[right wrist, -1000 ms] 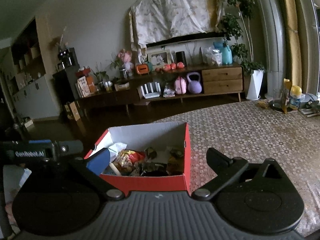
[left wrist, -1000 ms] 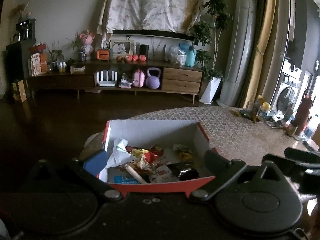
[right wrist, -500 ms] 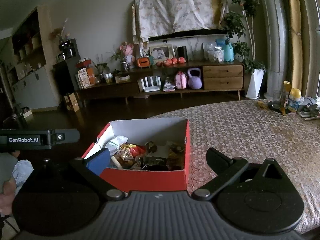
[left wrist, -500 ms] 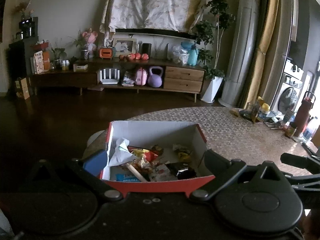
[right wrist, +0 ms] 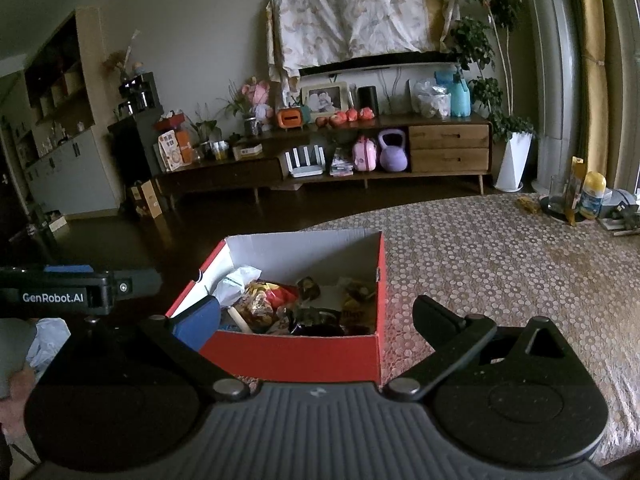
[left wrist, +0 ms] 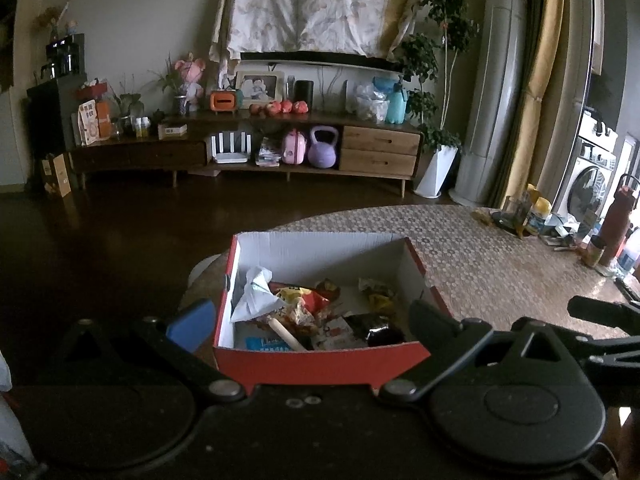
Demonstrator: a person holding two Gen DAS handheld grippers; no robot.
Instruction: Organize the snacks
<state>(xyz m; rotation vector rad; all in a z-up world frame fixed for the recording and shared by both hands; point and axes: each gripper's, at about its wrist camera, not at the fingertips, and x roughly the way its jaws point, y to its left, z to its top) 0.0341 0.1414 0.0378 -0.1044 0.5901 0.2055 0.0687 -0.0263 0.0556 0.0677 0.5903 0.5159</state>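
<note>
A red box (left wrist: 320, 368) with a white inside stands near the table's left edge. It holds several snacks: a crumpled white wrapper (left wrist: 256, 292), a yellow-red packet (left wrist: 300, 300), a dark packet (left wrist: 376, 328), a blue packet (left wrist: 266, 344) and a wooden stick (left wrist: 286, 334). My left gripper (left wrist: 312, 320) hovers just short of the box's near wall, open and holding nothing. My right gripper (right wrist: 316, 316) is open too, in front of the same box (right wrist: 296, 352), slightly to its right. The left gripper's body (right wrist: 72, 292) shows beside it.
The table (right wrist: 500, 264) wears a honeycomb-patterned cloth. At its far right stand cups and bottles (left wrist: 520, 216) and a maroon flask (left wrist: 618, 220). Left of the box the table ends over dark floor (left wrist: 120, 240). A low TV cabinet (left wrist: 280, 148) lines the far wall.
Both views have drifted only slightly, the room sliding a little to the right in the left wrist view. The box and its contents have not moved. Both grippers remain open.
</note>
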